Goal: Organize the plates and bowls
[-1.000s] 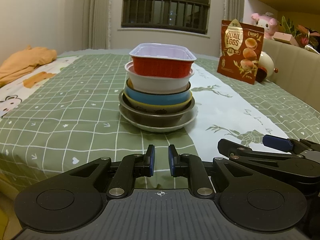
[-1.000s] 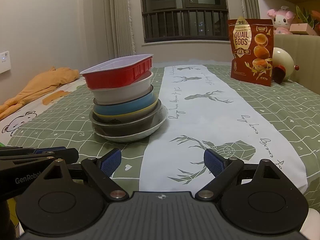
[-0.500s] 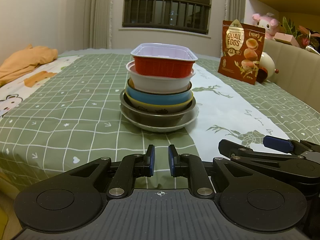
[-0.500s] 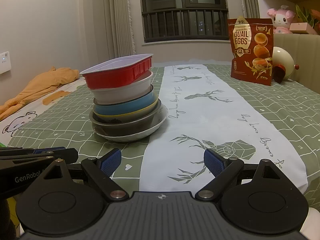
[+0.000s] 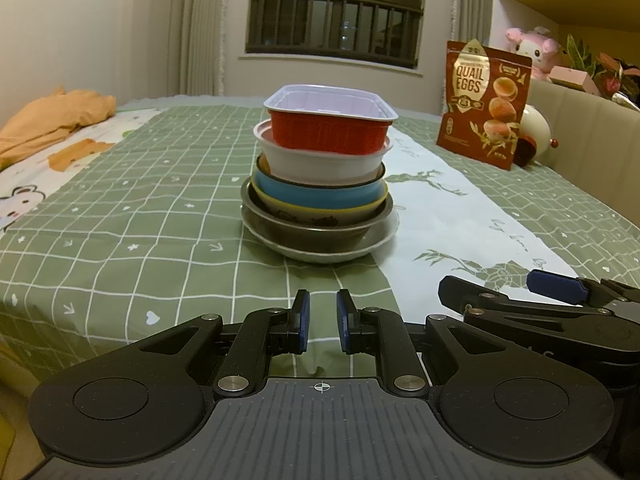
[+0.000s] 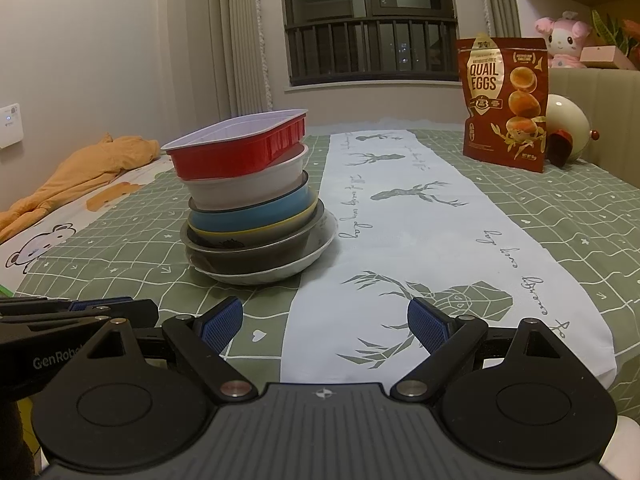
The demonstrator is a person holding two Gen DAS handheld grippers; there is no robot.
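Both grippers wait short of a tall, uneven stack.

The left gripper (image 5: 322, 322) is nearly closed on nothing; the right gripper (image 6: 325, 322) gapes wide, empty. Ahead on the green checked cloth (image 5: 120, 216), the red tray (image 5: 330, 122) sits askew atop nested bowls (image 5: 320, 188) and a white plate (image 5: 380, 238); a sideways nudge could likely topple it.

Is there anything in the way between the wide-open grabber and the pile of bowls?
No. Between the right gripper and the stack of bowls there is only bare green tablecloth. The left gripper sits off to the side, not in the path.
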